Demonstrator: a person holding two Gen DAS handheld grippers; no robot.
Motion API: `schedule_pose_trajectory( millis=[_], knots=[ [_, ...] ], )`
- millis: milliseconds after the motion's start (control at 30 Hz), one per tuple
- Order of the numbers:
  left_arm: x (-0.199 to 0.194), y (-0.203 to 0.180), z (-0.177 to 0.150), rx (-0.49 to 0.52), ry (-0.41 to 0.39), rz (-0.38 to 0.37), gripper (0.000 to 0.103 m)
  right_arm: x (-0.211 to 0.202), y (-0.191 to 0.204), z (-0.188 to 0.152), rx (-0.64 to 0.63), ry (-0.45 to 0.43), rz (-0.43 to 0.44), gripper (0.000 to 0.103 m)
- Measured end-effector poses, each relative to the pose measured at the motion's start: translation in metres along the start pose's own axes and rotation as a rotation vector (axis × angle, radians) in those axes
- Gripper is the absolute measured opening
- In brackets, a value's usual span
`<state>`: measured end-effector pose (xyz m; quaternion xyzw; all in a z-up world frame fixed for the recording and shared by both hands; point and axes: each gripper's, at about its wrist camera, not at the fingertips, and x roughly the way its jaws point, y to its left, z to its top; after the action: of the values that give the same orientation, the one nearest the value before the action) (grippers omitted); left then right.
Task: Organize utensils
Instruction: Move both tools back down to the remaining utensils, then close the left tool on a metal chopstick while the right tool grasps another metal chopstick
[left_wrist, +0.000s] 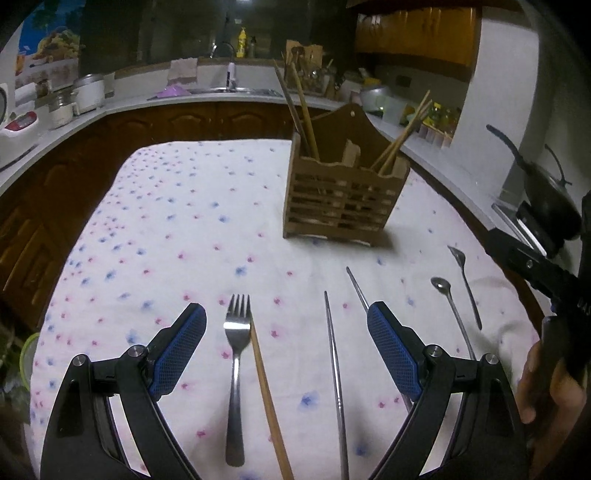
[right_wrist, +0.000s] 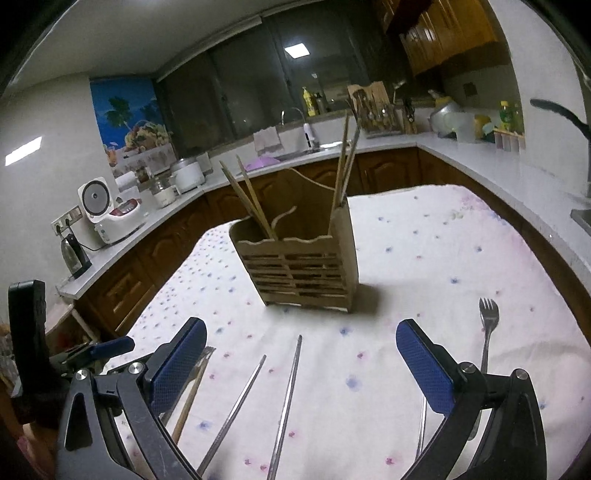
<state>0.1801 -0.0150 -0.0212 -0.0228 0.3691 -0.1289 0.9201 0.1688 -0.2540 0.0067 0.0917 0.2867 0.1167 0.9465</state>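
A wooden slatted utensil holder (left_wrist: 341, 199) (right_wrist: 303, 269) stands on the flowered tablecloth, with chopsticks in its left and right compartments. In the left wrist view my left gripper (left_wrist: 286, 314) is open above a fork (left_wrist: 236, 369) and a wooden chopstick (left_wrist: 267, 398); two metal chopsticks (left_wrist: 334, 369) and two small spoons (left_wrist: 452, 314) lie to the right. In the right wrist view my right gripper (right_wrist: 301, 332) is open and empty above two metal chopsticks (right_wrist: 290, 398), with a small fork (right_wrist: 487, 332) at its right and a wooden chopstick (right_wrist: 190, 402) at its left.
The table (left_wrist: 184, 206) stands in a kitchen with counters on three sides. A rice cooker (right_wrist: 107, 210) and kettle (right_wrist: 74, 254) stand on the left counter. A pan (left_wrist: 546, 192) sits at the right. The right gripper (left_wrist: 532, 269) shows at the left view's right edge.
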Motion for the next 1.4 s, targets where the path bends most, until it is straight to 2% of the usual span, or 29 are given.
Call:
schedule_pose_trajectory(
  millis=[233,367,433,500,600,733,800,967,1100,1167,1267,1400],
  knots=[
    [0.024,-0.007,-0.004,0.025,0.06,-0.005,0.091,0.022,-0.006,-0.006,0.031,0.086,0.007,0.101],
    [0.037,-0.012,-0.007,0.044,0.091,-0.012,0.09,0.038,-0.004,-0.012,0.014,0.144,0.001,0.084],
    [0.043,-0.016,-0.008,0.06,0.103,-0.009,0.086,0.048,-0.004,-0.015,0.006,0.176,-0.004,0.073],
    [0.051,-0.02,-0.009,0.075,0.127,-0.011,0.074,0.055,-0.004,-0.017,0.003,0.201,-0.002,0.059],
    [0.063,-0.023,-0.011,0.084,0.165,-0.019,0.06,0.07,-0.005,-0.02,0.0,0.243,0.007,0.053],
    [0.075,-0.024,-0.014,0.086,0.197,-0.033,0.056,0.092,-0.003,-0.025,-0.017,0.303,0.02,0.045],
    [0.079,-0.024,-0.014,0.083,0.208,-0.042,0.054,0.1,-0.002,-0.026,-0.027,0.325,0.02,0.036],
    [0.086,-0.026,-0.01,0.081,0.231,-0.07,0.052,0.121,0.003,-0.031,-0.049,0.373,0.026,0.029],
    [0.096,-0.031,-0.012,0.105,0.262,-0.068,0.042,0.136,0.005,-0.033,-0.076,0.409,0.018,0.025],
    [0.1,-0.031,-0.015,0.112,0.282,-0.065,0.037,0.139,0.007,-0.032,-0.104,0.408,0.007,0.02],
    [0.1,-0.034,-0.016,0.143,0.28,-0.05,0.036,0.14,0.006,-0.03,-0.13,0.423,0.003,0.007],
    [0.104,-0.032,-0.012,0.139,0.292,-0.061,0.036,0.13,0.002,-0.033,-0.173,0.439,0.0,0.006]
  ],
)
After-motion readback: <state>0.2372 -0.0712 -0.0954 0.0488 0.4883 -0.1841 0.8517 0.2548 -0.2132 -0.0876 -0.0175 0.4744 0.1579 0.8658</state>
